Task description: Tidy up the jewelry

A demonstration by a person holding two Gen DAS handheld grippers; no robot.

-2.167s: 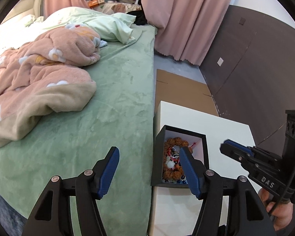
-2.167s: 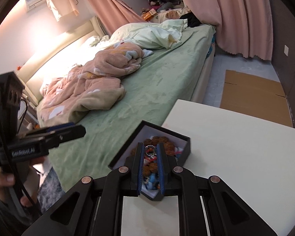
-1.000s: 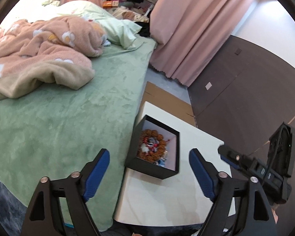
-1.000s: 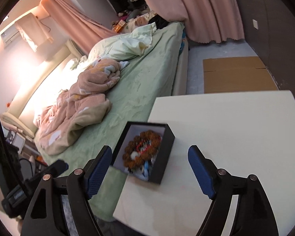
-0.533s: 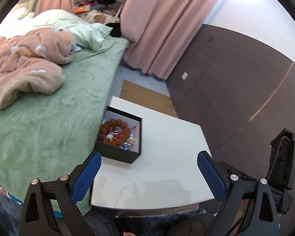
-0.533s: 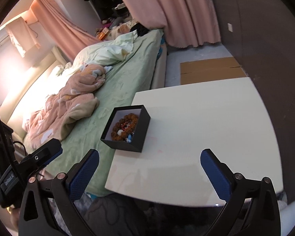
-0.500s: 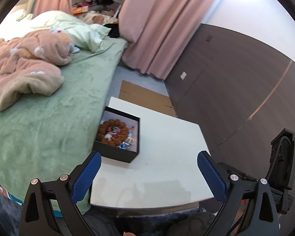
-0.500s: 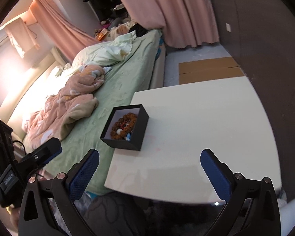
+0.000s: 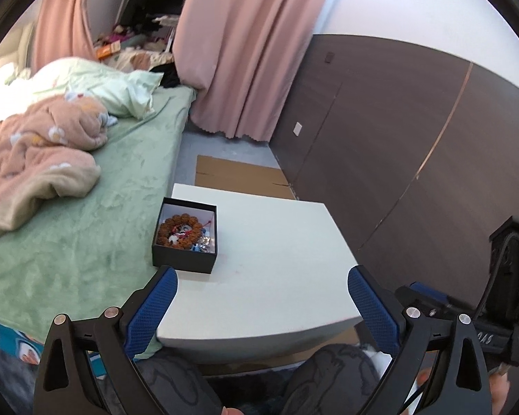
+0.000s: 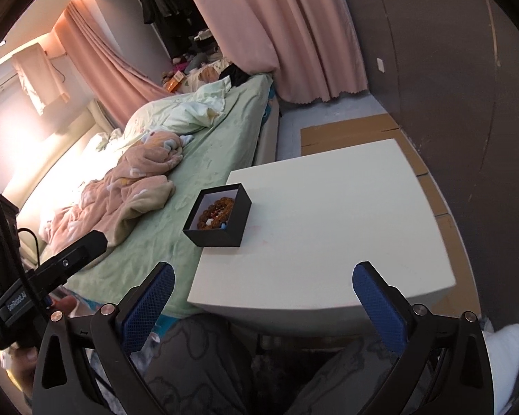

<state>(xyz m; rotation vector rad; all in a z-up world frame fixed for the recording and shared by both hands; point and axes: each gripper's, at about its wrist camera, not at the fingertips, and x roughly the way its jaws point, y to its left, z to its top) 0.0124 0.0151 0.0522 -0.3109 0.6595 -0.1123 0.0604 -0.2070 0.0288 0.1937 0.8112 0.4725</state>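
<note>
Jewelry (image 9: 185, 233) is lying inside a black box (image 9: 184, 259), and the box is sitting on the white worktop (image 9: 276, 259), near the edge that is next to the bed (image 9: 86, 224). A ring of brown beads (image 10: 216, 212) is taking up most of the box, with some small red, white and blue bits beside it. The box is standing open at the top.

Both tools are hanging back over the person's knees, well apart from the box. The left hand-held gripper (image 9: 261, 297) is spreading its blue fingers (image 9: 152, 306) wide and is holding nothing. The right hand-held gripper (image 10: 264, 297) is spread wide too, and nothing is sitting between its fingers (image 10: 379, 306).

A pink blanket (image 9: 34, 159) is lying in a heap on the green bed. Pink curtains (image 9: 238, 45) are hanging behind it. A flat piece of cardboard (image 9: 238, 174) is lying on the floor past the worktop.
</note>
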